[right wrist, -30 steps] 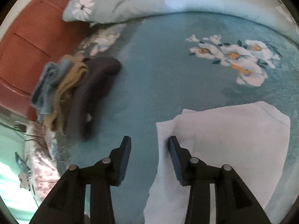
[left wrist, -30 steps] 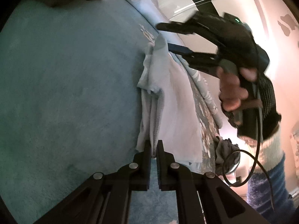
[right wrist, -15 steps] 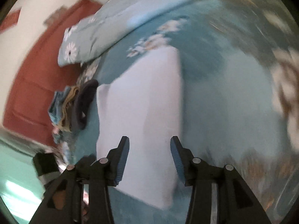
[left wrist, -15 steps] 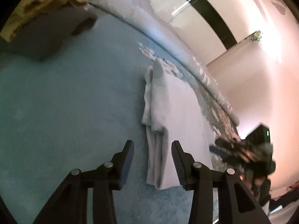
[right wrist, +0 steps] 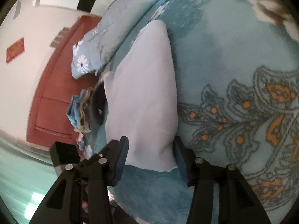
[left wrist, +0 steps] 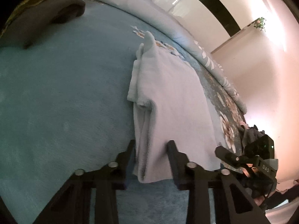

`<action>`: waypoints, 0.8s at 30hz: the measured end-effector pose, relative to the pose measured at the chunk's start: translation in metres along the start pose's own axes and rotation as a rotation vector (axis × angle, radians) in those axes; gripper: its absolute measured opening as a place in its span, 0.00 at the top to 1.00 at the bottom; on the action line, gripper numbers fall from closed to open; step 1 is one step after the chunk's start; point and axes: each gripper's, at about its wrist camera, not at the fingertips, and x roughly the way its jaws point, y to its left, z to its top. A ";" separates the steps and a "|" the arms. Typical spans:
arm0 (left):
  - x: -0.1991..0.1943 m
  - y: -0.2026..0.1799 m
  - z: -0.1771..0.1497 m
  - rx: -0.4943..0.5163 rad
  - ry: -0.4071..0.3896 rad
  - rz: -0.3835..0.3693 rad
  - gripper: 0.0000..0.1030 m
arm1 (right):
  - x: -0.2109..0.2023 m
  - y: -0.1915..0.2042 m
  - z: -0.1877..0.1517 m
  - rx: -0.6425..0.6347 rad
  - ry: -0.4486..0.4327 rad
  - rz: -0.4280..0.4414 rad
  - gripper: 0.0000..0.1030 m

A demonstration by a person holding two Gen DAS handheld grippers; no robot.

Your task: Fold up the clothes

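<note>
Left tool [left wrist: 151, 145] is spread wide over the near-end corner of the white garment [left wrist: 168, 97]; right tool [right wrist: 150, 147] likewise spread at the other near corner, neither gripping. The garment lies as a long narrow strip on the bed [left wrist: 56, 93], sides apparently folded in; the lengthwise fold remains. Finished stack [right wrist: 86, 110] sits at the far edge.

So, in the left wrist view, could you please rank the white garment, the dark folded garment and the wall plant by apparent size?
1. White garment, largest.
2. Dark folded garment.
3. Wall plant, smallest, though it is far away, so true size is unsure.
</note>
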 end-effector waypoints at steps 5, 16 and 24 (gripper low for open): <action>0.002 0.001 -0.003 -0.048 -0.008 0.012 0.80 | -0.003 -0.007 -0.003 0.012 -0.032 0.053 0.53; 0.005 -0.017 -0.015 -0.086 0.024 -0.040 0.86 | -0.023 -0.016 0.016 -0.031 -0.008 0.088 0.89; 0.029 -0.061 -0.036 -0.019 0.111 -0.125 0.86 | -0.065 -0.021 0.052 -0.073 -0.063 0.028 0.89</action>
